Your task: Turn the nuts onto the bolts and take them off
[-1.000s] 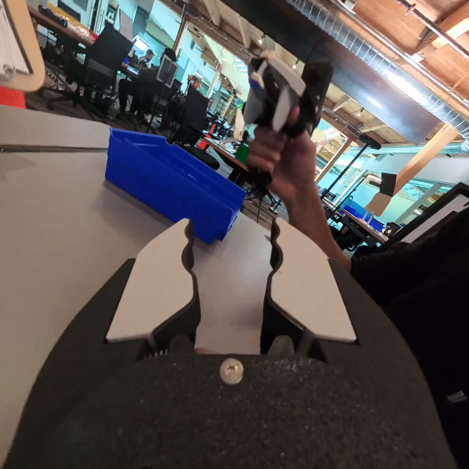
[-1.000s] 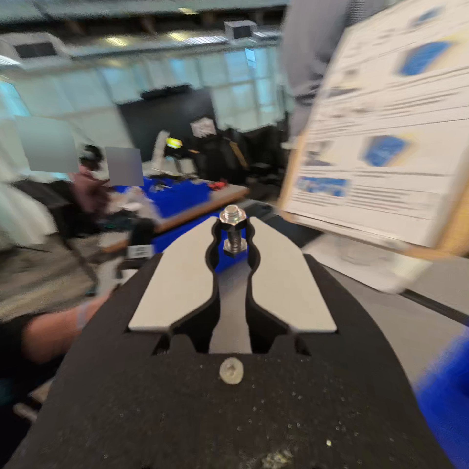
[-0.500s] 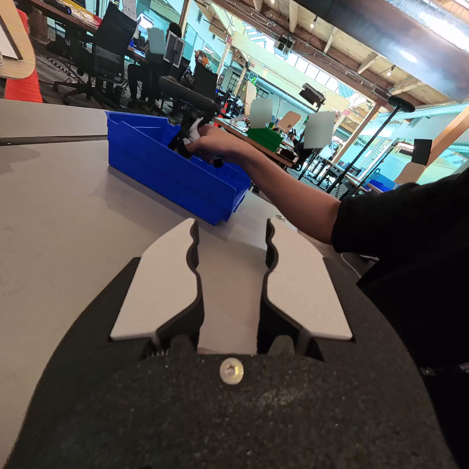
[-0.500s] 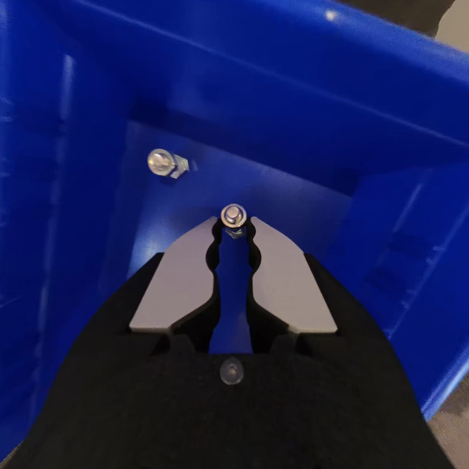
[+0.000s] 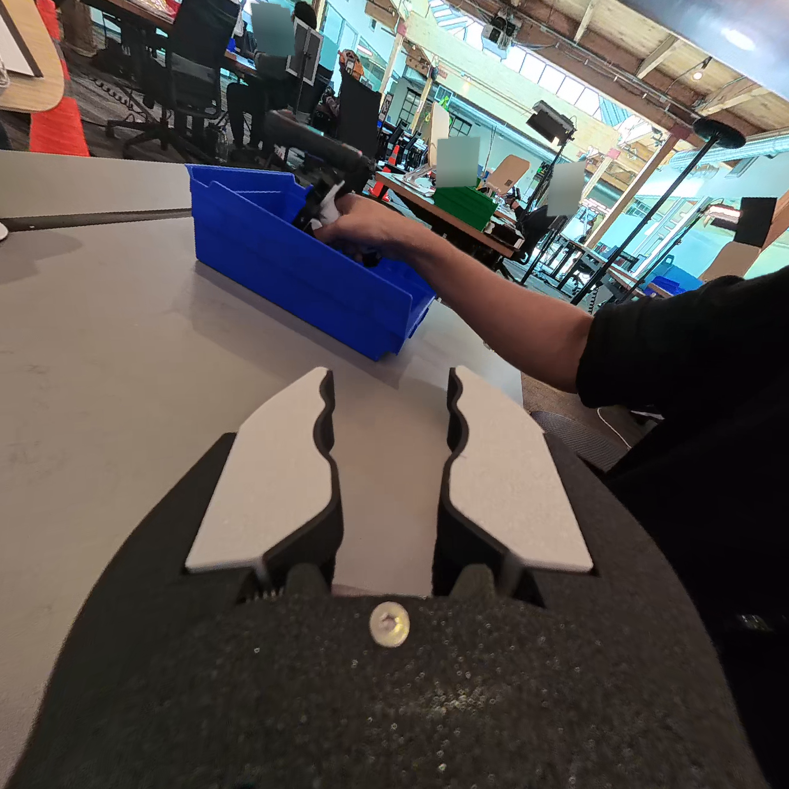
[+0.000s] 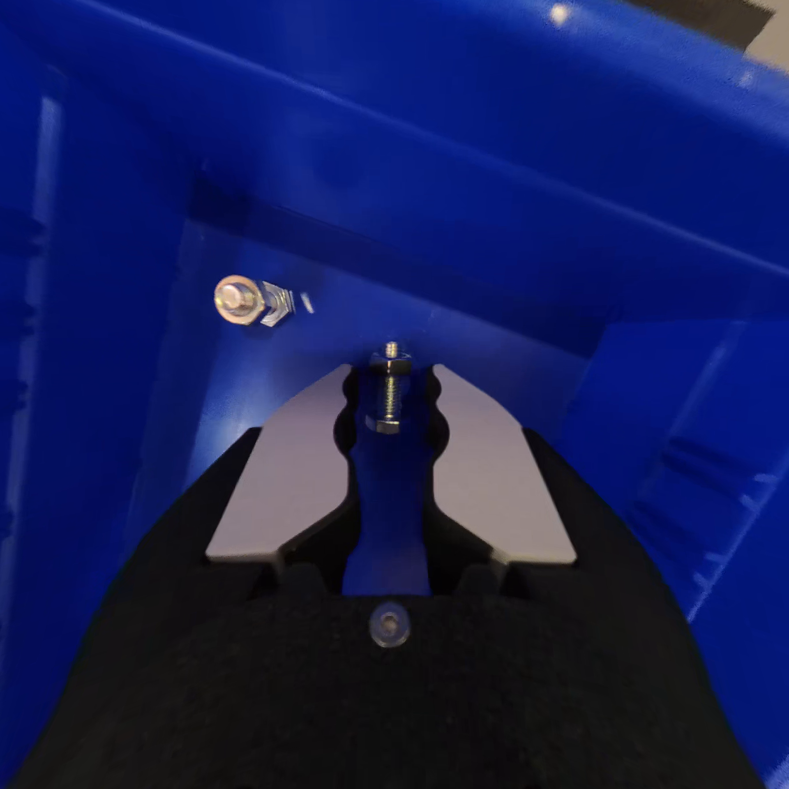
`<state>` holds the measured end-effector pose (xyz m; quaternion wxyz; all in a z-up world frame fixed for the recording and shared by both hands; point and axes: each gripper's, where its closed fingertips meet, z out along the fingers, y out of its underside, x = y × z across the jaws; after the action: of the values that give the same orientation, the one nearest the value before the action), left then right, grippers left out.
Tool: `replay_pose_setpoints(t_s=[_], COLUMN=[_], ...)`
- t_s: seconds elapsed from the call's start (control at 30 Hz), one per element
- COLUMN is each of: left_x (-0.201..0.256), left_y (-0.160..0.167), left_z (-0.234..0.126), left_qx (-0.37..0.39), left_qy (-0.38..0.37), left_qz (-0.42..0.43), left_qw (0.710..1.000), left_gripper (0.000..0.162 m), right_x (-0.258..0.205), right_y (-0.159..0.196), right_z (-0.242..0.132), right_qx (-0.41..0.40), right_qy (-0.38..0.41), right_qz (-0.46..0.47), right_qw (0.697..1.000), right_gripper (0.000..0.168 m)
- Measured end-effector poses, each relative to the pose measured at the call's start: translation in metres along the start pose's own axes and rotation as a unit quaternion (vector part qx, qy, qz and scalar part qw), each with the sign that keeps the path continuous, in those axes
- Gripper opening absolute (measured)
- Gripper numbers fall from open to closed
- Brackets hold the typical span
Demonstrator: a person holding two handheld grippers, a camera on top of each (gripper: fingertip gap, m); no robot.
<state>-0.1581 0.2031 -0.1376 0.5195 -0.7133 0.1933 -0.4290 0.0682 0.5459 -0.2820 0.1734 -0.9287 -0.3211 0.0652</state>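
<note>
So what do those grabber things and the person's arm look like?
Each gripper, left and right, has a rough black body speckled with pale flecks and one round silver screw in the middle. Its two fingers have flat pale grey tops and wavy black inner edges. The person wears a black sleeve ending above the elbow.
</note>
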Motion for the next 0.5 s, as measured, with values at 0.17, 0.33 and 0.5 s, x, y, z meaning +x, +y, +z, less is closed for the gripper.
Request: replay_pose_setpoints(t_s=[0.17, 0.33, 0.5], left_x=[-0.003, -0.007, -0.005], left_y=[0.003, 0.007, 0.017], left_z=[-0.001, 0.001, 0.007], left_qx=[-0.003, -0.013, -0.041], left_qy=[-0.009, -0.021, -0.026], left_qz=[-0.005, 0.003, 0.022], left_qw=[1.0, 1.0, 0.999], left_gripper=[0.05, 0.049, 0.049], right_x=[-0.015, -0.17, -0.321], right_y=[-0.023, -0.022, 0.061], right_z=[-0.077, -0.199, -0.208], right_qx=[0.171, 0.447, 0.467], right_qy=[0.038, -0.197, -0.431], right_qz=[-0.008, -0.074, -0.144], right_qw=[0.985, 0.869, 0.759], right_gripper=[0.044, 0.048, 0.048])
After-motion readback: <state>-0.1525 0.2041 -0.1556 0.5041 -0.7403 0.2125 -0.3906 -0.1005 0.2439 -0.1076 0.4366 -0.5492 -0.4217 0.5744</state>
